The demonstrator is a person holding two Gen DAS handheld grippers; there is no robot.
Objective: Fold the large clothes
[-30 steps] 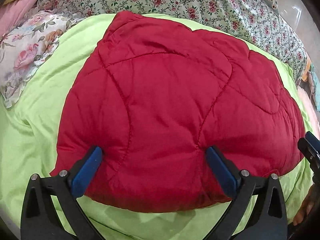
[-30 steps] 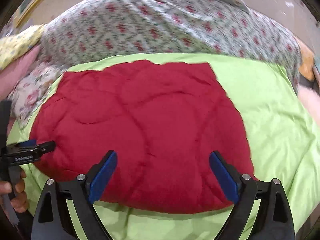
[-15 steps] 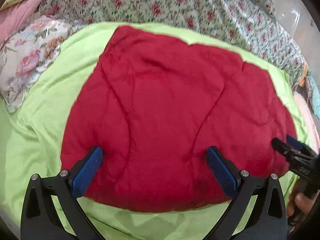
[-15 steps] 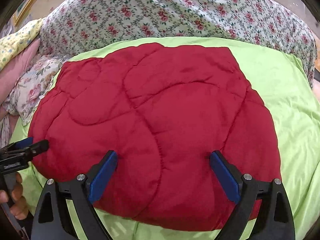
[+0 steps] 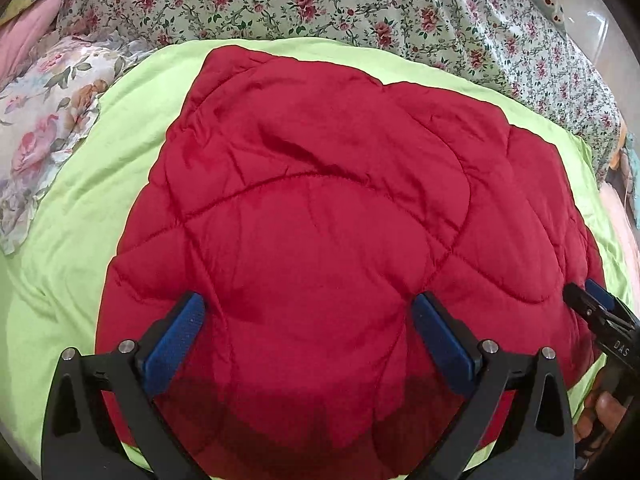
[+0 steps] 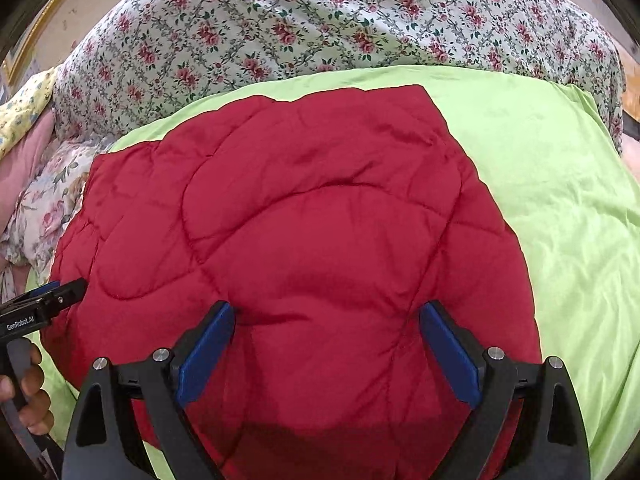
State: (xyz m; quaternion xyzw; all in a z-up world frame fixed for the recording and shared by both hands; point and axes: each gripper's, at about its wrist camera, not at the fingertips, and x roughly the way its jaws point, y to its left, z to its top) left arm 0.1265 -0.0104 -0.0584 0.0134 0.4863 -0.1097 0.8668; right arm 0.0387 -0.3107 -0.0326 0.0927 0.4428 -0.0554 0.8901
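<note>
A red quilted garment lies spread flat on a lime green sheet. My left gripper hovers open over the garment's near left part, nothing between its blue pads. My right gripper hangs open over the near right part, also holding nothing. In the left wrist view the right gripper enters from the right edge by the garment's right side. The left gripper shows at the left edge of the right wrist view, a hand on its grip.
A rose-patterned bedspread covers the far side of the bed. A pale floral pillow and pink cloth lie at the far left. Bare green sheet stretches right of the garment.
Both grippers have moved forward and lower over the garment, which now fills more of each view. Each stayed open. The garment lies as before.
</note>
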